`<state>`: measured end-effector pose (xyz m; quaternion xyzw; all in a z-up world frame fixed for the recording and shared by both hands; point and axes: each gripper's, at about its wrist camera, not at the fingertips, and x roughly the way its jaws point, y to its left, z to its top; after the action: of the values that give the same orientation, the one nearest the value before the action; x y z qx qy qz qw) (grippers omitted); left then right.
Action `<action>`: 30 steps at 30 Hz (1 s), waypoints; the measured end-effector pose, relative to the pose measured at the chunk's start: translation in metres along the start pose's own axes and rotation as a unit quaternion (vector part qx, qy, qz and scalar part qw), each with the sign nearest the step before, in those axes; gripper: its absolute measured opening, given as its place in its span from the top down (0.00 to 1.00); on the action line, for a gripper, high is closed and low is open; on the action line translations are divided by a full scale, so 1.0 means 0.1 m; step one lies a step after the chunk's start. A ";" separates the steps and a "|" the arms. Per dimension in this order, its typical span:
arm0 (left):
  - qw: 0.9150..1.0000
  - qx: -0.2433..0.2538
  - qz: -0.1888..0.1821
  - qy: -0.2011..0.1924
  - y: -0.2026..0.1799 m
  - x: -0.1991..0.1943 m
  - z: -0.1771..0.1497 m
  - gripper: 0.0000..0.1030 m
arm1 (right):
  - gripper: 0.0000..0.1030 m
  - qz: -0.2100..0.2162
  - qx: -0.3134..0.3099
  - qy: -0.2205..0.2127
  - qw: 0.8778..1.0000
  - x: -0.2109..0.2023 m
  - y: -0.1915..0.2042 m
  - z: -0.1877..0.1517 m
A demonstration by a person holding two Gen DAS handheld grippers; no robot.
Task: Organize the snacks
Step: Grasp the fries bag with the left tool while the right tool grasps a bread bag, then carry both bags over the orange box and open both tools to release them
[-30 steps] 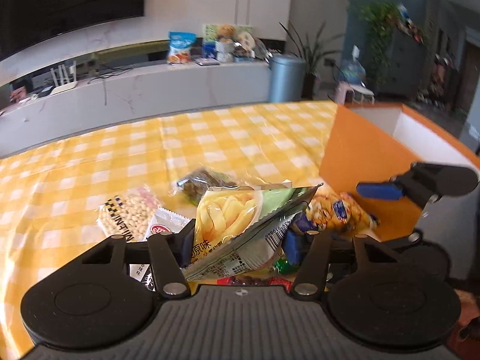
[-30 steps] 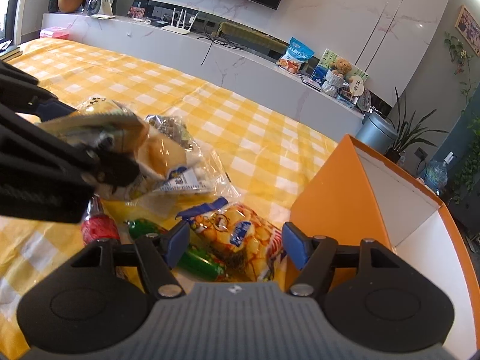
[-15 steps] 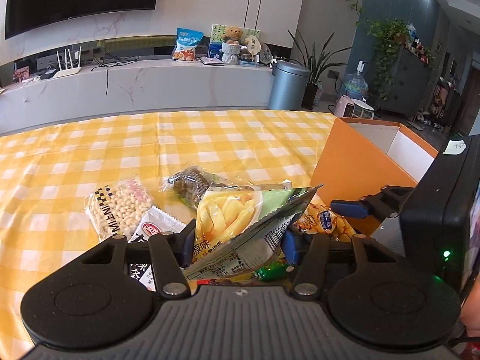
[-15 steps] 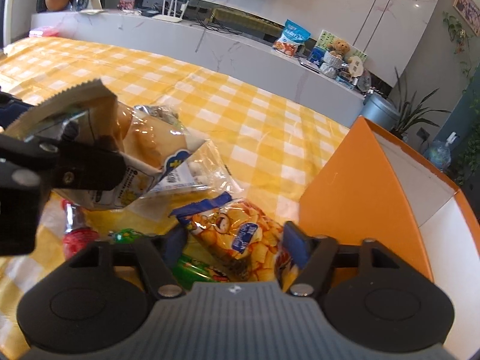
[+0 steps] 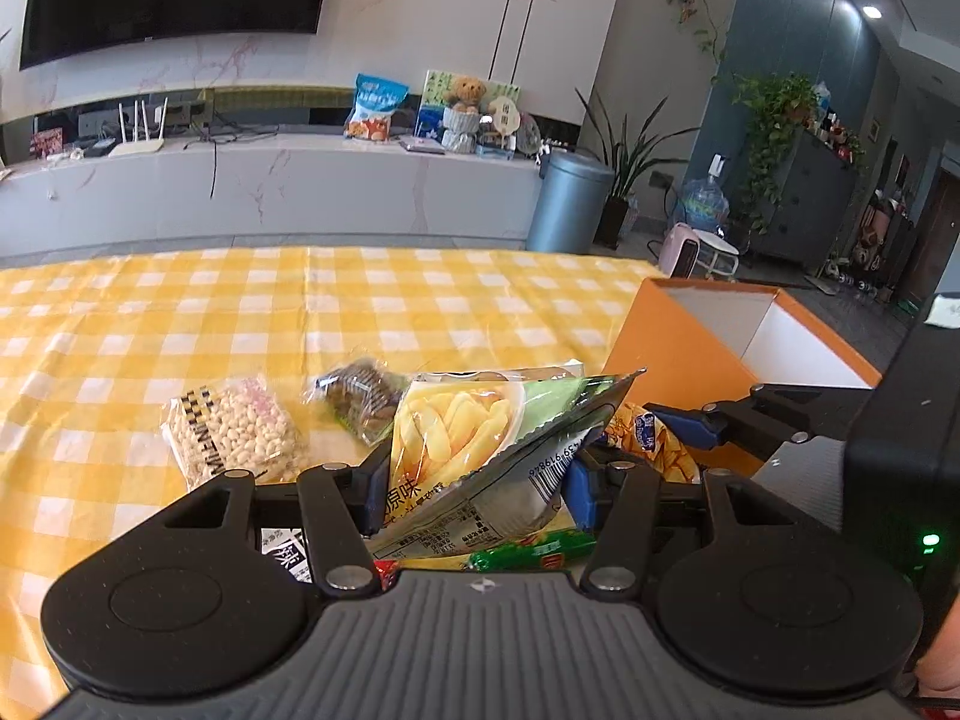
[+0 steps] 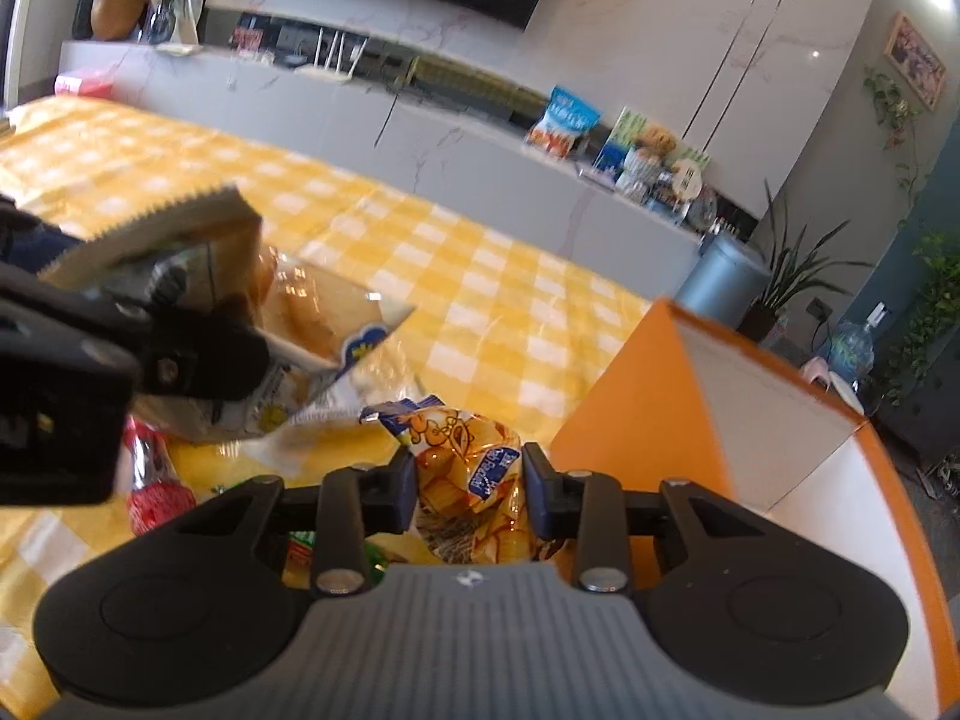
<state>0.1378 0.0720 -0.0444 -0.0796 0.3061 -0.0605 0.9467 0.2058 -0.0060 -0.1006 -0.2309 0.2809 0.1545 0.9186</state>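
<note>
Left gripper [image 5: 474, 480] clamped on a fries packet [image 5: 474, 450] lifted above the checked tablecloth [image 5: 240, 324], right gripper [image 6: 471, 489] closing its jaws on an orange snack bag [image 6: 468, 480] (pads already touching both sides), just beside the orange box [image 6: 630, 408].

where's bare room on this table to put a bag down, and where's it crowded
Free: the checked cloth beyond the peanut bag and dark snack pack, towards the table's far edge; also left of the peanut bag. Crowded: the snack pile between the grippers and the orange box.
</note>
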 end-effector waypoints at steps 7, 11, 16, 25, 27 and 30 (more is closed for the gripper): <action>1.000 0.017 0.008 -0.018 -0.12 -0.21 0.03 0.39 | 0.68 0.030 0.038 -0.011 0.999 -0.32 -0.16 0.02; 0.999 0.026 0.016 -0.023 -0.22 -0.33 0.02 0.39 | 0.67 0.059 0.075 -0.010 0.995 -0.51 -0.27 -0.02; 0.998 0.038 0.021 -0.033 -0.31 -0.47 0.03 0.39 | 0.67 0.092 0.111 -0.016 0.989 -0.77 -0.42 -0.07; 0.996 0.070 0.016 -0.046 -0.60 -0.65 0.07 0.39 | 0.67 0.107 0.152 -0.054 0.981 -1.36 -0.77 -0.17; 0.996 0.080 0.007 -0.048 -0.67 -0.66 0.09 0.39 | 0.67 0.102 0.153 -0.061 0.981 -1.48 -0.86 -0.21; 0.995 0.093 -0.008 -0.046 -0.79 -0.66 0.10 0.39 | 0.68 0.116 0.164 -0.063 0.978 -1.61 -1.03 -0.27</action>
<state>0.0849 0.0062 0.0163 0.0032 0.2551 -0.0927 0.9625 0.1087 -0.1312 0.0088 -0.0328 0.2693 0.2263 0.9355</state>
